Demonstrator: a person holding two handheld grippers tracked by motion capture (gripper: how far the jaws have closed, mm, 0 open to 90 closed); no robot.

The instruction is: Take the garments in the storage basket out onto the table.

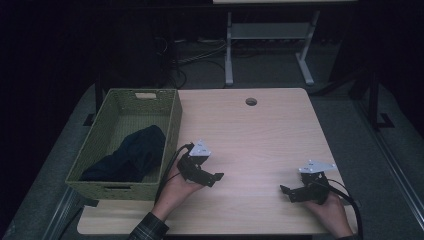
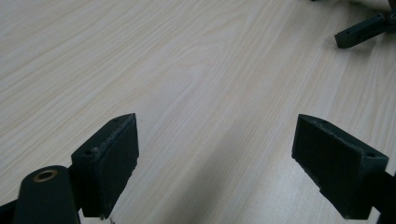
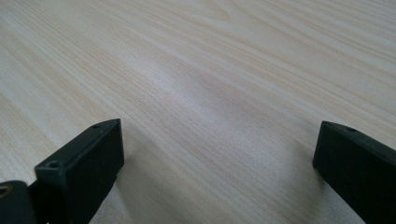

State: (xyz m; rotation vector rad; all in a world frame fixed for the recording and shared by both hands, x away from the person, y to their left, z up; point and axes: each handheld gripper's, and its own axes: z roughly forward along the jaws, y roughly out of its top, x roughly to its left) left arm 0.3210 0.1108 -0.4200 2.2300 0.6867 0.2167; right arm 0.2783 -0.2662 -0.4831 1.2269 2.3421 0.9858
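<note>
The dark cloth (image 1: 131,154) is seen lying in the green basket (image 1: 172,131). Both the left hand-held gripper (image 1: 212,178) and the right hand-held gripper (image 1: 286,192) are held released, empty, over the tabletop (image 1: 260,135). The basket rim could be snagged if reached across carelessly.

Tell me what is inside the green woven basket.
A dark blue cloth lies bundled in the green woven basket, against its near end. Whatever lies under the cloth is covered.

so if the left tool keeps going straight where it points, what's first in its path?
Probably the right tool, farther along the bare table. The left tool is open, nothing between its jaws. Depth is hard to judge, so it might pass beside.
</note>
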